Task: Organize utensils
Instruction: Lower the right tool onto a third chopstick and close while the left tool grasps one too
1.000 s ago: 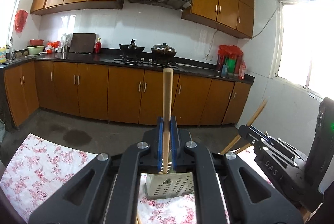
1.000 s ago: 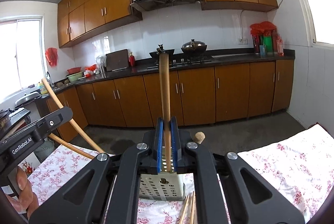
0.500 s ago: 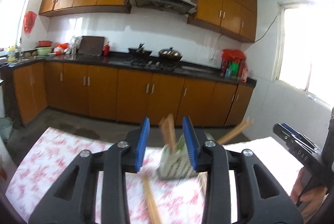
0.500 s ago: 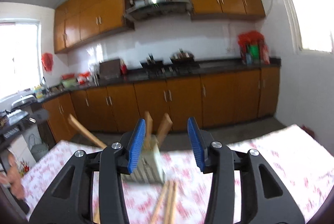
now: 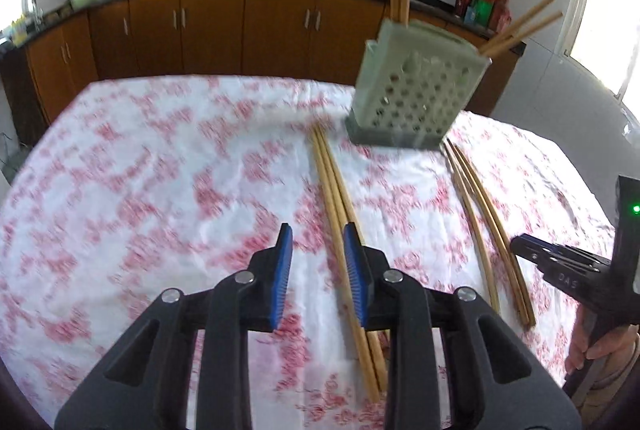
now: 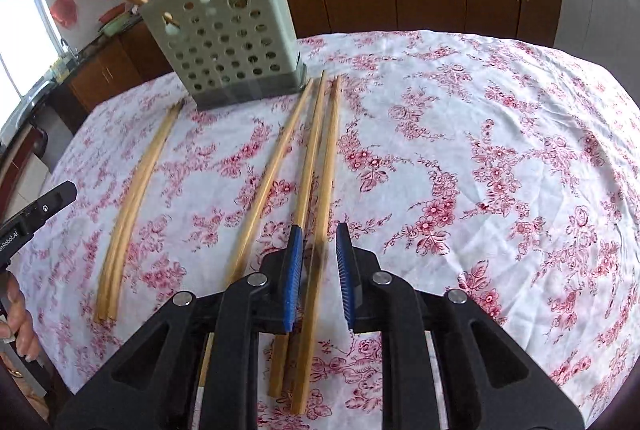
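Note:
A pale green perforated utensil holder [image 5: 416, 97] [image 6: 228, 41] stands on the floral tablecloth with several wooden chopsticks sticking out of it. My left gripper [image 5: 317, 232] hangs low over the cloth, jaws closing. A bundle of chopsticks [image 5: 334, 197] runs along the inner edge of its right finger, and the pads do not press on it. My right gripper [image 6: 319, 230] is also closing, astride one chopstick [image 6: 326, 165] of three lying side by side. A gap still shows on both sides of that chopstick.
Another pair of chopsticks [image 5: 480, 226] [image 6: 134, 189] lies between the two grippers. The right gripper's tip [image 5: 536, 250] shows at the left view's edge, and the left gripper's tip [image 6: 40, 209] at the right view's edge. Kitchen cabinets [image 5: 200, 25] stand behind the table.
Both grippers held a chopstick upright over the holder, opened and dropped it in. They then sank to the chopsticks lying on the cloth, and the jaws have narrowed.

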Tool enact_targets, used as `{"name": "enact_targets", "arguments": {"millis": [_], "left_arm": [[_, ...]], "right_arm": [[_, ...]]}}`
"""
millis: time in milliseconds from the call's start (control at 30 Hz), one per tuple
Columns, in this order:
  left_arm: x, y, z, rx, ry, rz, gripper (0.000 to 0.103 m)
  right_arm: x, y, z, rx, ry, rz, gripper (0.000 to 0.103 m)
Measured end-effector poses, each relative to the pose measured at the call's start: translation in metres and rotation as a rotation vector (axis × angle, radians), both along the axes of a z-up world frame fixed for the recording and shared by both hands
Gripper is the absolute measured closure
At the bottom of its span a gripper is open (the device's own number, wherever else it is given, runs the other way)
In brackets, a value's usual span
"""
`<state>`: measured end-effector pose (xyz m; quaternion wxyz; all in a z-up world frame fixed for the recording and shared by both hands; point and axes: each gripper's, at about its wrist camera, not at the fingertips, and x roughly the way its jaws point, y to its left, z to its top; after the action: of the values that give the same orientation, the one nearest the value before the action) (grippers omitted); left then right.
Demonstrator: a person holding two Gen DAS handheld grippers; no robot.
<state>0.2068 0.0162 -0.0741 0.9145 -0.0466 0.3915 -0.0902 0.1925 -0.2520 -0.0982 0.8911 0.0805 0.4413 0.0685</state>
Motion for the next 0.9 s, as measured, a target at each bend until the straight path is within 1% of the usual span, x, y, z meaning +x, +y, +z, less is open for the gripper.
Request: {"name": "enact_targets", "arguments": {"millis": [33, 67, 100, 167, 200, 267, 400, 533, 633, 700, 767, 900], "left_arm": [[0.000, -0.002, -0.003, -0.003, 0.011, -0.011, 0.078], [0.001, -0.005, -0.005, 0.000, 0.020, -0.020, 0.079], [0.002, -0.009, -0.006, 0.002, 0.026, -0.026, 0.080], [0.004, -0.012, -0.013, 0.007, 0.049, -0.040, 0.082], [0.006, -0.017, -0.012, 0.010, 0.057, -0.045, 0.084], [0.009, -0.023, -0.018, 0.030, 0.076, -0.050, 0.085], [0.010, -0.027, -0.027, 0.046, 0.106, -0.047, 0.087], [0.009, -0.028, -0.030, 0.064, 0.106, -0.050, 0.087], [0.012, -0.032, -0.034, 0.100, 0.099, -0.047, 0.088], [0.015, -0.034, -0.034, 0.126, 0.090, -0.038, 0.093], [0.022, -0.029, -0.034, 0.141, 0.085, -0.021, 0.094], [0.040, 0.003, -0.033, 0.151, 0.088, 0.066, 0.095]], "right_arm": [[0.002, 0.002, -0.003, -0.022, 0.010, 0.000, 0.094], [0.003, 0.001, -0.004, -0.033, 0.007, -0.006, 0.095], [0.002, -0.003, -0.004, -0.045, -0.001, -0.021, 0.095], [0.002, -0.012, -0.004, -0.041, -0.003, -0.051, 0.095], [0.002, -0.015, -0.004, -0.035, -0.004, -0.063, 0.095], [0.002, -0.019, -0.005, -0.030, -0.004, -0.068, 0.095], [0.000, -0.019, -0.005, -0.044, -0.010, -0.063, 0.095], [0.000, -0.019, -0.008, -0.055, -0.014, -0.060, 0.095], [-0.003, -0.015, -0.007, -0.053, -0.015, -0.047, 0.094], [-0.002, -0.011, -0.007, -0.065, -0.021, -0.035, 0.094], [0.001, -0.009, -0.007, -0.087, -0.027, -0.030, 0.095], [0.011, -0.022, -0.008, -0.108, -0.035, -0.090, 0.095]]}}
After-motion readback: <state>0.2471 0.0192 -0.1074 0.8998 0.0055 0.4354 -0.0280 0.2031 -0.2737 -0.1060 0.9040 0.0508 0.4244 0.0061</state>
